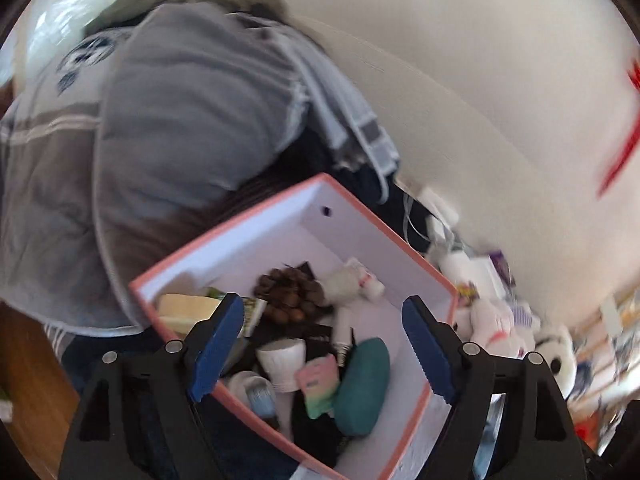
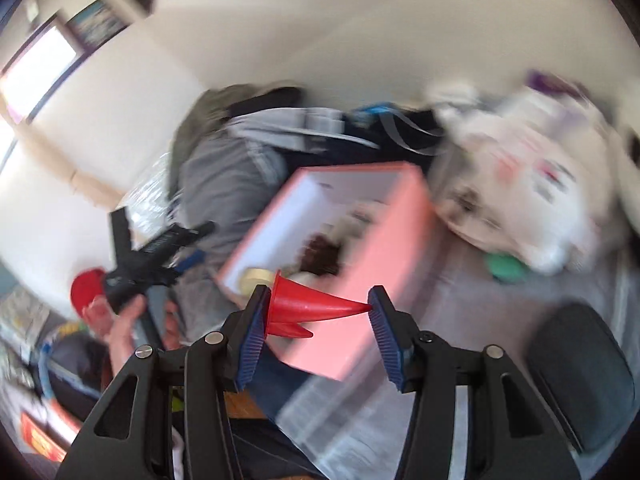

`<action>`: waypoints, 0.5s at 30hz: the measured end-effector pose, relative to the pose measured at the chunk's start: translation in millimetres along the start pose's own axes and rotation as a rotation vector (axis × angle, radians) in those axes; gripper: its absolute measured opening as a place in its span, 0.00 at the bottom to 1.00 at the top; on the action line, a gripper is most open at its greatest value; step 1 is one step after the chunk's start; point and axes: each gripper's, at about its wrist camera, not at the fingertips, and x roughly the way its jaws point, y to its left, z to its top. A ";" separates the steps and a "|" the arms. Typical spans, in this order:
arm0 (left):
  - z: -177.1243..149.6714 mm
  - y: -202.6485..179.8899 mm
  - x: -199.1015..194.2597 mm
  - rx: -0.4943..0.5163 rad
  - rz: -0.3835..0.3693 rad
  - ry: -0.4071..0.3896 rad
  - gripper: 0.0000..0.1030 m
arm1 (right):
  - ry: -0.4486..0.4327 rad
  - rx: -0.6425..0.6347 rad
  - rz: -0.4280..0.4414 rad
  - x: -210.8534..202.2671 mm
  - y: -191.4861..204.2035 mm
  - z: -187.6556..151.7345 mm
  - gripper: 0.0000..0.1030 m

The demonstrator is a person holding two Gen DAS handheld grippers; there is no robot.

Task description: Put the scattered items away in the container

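L gripper (image 1: 323, 344) is seen w/ jaws spread wide and nothing between the pads, poised over the open pink box (image 1: 240, 224); the box interior is laid out only in the L wrist view: a teal pouch (image 1: 363, 388), a white paper cup (image 1: 282, 362), a pastel pink-green packet (image 1: 318, 384), a cluster of brown round bits (image 1: 290, 294), a small white plush (image 1: 348, 282) and a pale yellow block (image 1: 186, 308) are all seen inside, resting on the white floor of it; a grey pillow (image 1: 192, 108) is pressed up against the box's far-left wall; more white plush toys (image 1: 504, 320) are heaped just outside the right wall, blurred

R gripper (image 2: 318, 318) is shown clamped on a red cone-shaped piece (image 2: 308, 306); the wide end sits against the left pad, the tip touches the right pad, a second red point juts out below; the piece is held in front of the box's pink outer side (image 2: 372, 264), not inside it; only a strip of the contents is made out from here, too smeared to name

Given by the R wrist view alone: the other gripper's black body (image 2: 156, 256) held in a bare hand (image 2: 124, 320) at left, a dark grey cushion (image 2: 580, 376) at lower right, a green item (image 2: 506, 266) under a blurred white plush pile (image 2: 520, 200), framed pictures (image 2: 96, 24) on the wall; much of this view is motion-blurred
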 end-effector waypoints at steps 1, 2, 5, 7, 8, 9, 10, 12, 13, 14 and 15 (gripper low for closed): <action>2.0 10.0 -0.2 -0.026 0.000 0.001 0.79 | -0.001 -0.023 0.010 7.8 13.1 4.8 0.48; 1.3 14.5 -0.4 -0.045 0.002 -0.001 0.79 | 0.000 -0.051 0.023 15.9 29.4 10.0 0.48; 4.6 27.1 -5.8 -0.083 -0.002 -0.008 0.79 | -0.017 -0.106 0.028 32.3 69.2 21.0 0.59; 4.5 27.4 -10.6 -0.089 -0.012 -0.016 0.79 | -0.042 -0.134 0.011 36.5 84.5 26.1 0.64; 4.4 26.0 -11.0 -0.086 -0.015 -0.022 0.79 | -0.049 -0.148 0.010 35.7 89.5 27.3 0.64; 4.1 24.0 -12.0 -0.081 -0.016 -0.027 0.79 | -0.052 -0.153 0.010 33.0 90.0 27.4 0.64; 3.3 20.6 -13.0 -0.072 -0.016 -0.031 0.79 | -0.054 -0.153 0.007 30.1 88.8 26.9 0.64; 1.1 11.2 -14.2 -0.053 -0.019 -0.033 0.79 | -0.058 -0.146 -0.014 22.3 80.2 25.8 0.64; -0.8 5.1 -14.3 -0.039 -0.021 -0.032 0.79 | -0.061 -0.138 -0.030 16.2 74.0 24.1 0.64; -3.0 -1.7 -14.2 -0.022 -0.023 -0.032 0.79 | -0.064 -0.129 -0.046 10.3 65.8 22.9 0.64; -5.7 -10.0 -13.8 0.000 -0.026 -0.030 0.79 | -0.068 -0.116 -0.065 2.9 54.5 20.9 0.64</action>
